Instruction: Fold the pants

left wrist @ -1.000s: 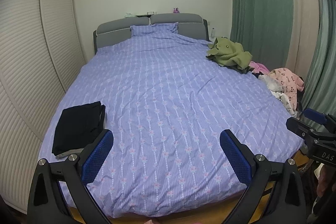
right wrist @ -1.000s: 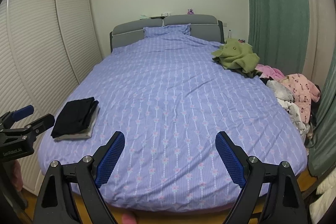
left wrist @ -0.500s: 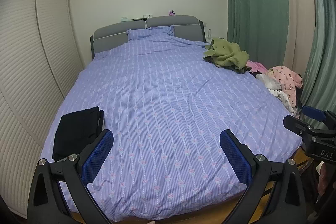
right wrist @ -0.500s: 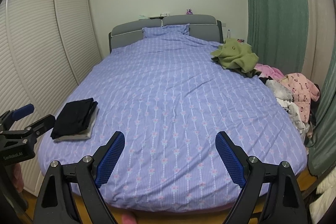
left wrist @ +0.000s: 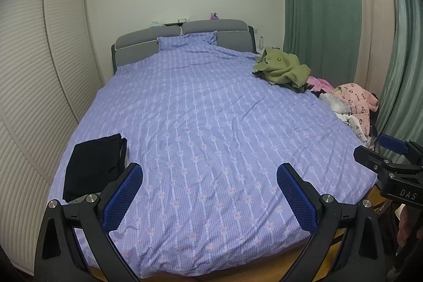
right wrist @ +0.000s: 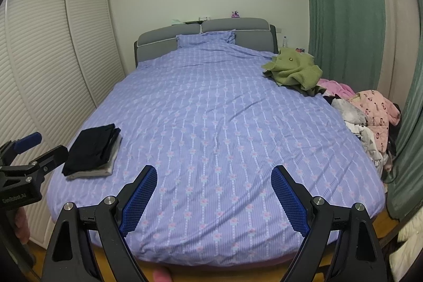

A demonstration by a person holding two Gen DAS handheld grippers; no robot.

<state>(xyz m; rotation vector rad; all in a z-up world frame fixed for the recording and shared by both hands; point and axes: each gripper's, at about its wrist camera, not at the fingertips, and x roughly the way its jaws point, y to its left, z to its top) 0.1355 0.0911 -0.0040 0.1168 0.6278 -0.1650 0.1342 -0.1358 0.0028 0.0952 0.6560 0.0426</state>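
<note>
Folded black pants [left wrist: 93, 164] lie stacked on a grey folded garment [right wrist: 95, 169] at the bed's near left edge; the stack also shows in the right wrist view [right wrist: 92, 147]. My left gripper [left wrist: 210, 183] is open and empty, held above the foot of the bed, right of the stack. My right gripper [right wrist: 214, 185] is open and empty, also above the foot of the bed. A pile of unfolded clothes [right wrist: 370, 118] lies at the bed's right edge, with a pink garment [left wrist: 355, 102] on top.
A purple patterned bedspread [left wrist: 211, 110] covers the bed. A green garment [left wrist: 284, 68] lies at the far right near the grey headboard [right wrist: 208, 31]. White louvred closet doors [right wrist: 53, 57] stand on the left, green curtains [left wrist: 322, 4] on the right.
Both grippers have drawn slightly back and up from the bed; the view shows more of the room. Nothing on the bed has moved.
</note>
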